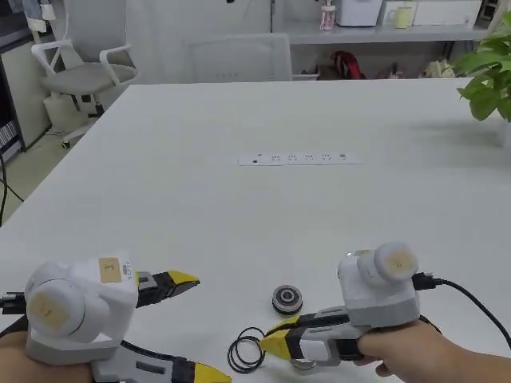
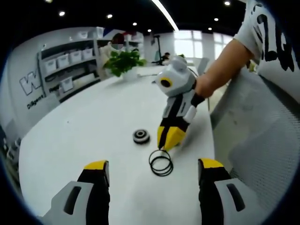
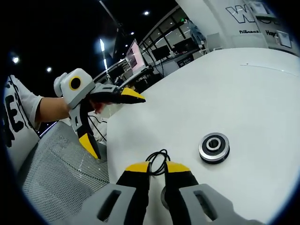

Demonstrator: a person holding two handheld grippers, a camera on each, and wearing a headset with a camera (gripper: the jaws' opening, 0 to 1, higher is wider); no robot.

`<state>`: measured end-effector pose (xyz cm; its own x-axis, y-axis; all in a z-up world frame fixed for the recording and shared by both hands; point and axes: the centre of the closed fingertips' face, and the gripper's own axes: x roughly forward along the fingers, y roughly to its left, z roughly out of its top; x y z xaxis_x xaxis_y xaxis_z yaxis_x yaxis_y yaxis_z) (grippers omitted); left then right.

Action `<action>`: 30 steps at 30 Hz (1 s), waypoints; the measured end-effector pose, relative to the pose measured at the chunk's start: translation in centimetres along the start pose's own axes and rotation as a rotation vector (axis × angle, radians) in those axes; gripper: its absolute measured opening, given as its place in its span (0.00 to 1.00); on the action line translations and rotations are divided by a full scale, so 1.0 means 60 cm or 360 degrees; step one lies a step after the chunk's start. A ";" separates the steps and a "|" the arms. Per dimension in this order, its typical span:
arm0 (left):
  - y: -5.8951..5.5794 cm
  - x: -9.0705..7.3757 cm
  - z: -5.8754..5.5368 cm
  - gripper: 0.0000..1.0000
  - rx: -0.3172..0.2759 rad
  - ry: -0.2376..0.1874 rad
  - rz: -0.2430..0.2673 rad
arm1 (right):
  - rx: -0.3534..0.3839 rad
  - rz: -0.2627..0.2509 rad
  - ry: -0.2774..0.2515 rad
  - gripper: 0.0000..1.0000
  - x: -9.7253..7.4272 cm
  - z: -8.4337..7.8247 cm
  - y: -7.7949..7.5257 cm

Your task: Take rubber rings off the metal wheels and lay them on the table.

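Now, my right gripper [image 1: 270,341] pinched nearly shut on the edge of the black rubber rings [image 1: 247,351] — rings flat on the table [image 1: 239,215], metal wheel [image 1: 287,298] just beside, bore up — left gripper [image 1: 200,325] wide open, empty.

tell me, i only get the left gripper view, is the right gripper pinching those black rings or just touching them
Observer: Pinching, it seems. In the right gripper view the right gripper has its jaws almost shut, and the rubber rings run into the slit between the tips.
Operator: ok and the wheel beside them, ring on it or bare
Observer: The right gripper view shows the metal wheel close up: silvery rim, dark hub, no loose ring touching it. Whether one sits in its groove I cannot tell.
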<state>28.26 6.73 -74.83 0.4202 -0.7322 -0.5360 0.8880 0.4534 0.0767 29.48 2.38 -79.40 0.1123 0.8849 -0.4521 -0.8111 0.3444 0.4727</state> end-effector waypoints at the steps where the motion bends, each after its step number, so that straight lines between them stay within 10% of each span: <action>1: 0.000 0.000 0.000 0.78 0.0001 0.0001 0.0000 | -0.0003 -0.0005 -0.0005 0.09 -0.001 0.002 -0.001; 30: 0.046 0.034 0.016 0.71 -0.0003 0.0012 0.0029 | -0.0011 -0.0285 -0.0232 0.18 -0.074 0.052 -0.097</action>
<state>31.76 6.01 -74.89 0.4349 -0.7198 -0.5411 0.8799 0.4675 0.0852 35.51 -2.57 -77.78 0.3363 0.8459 -0.4140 -0.7745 0.4985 0.3894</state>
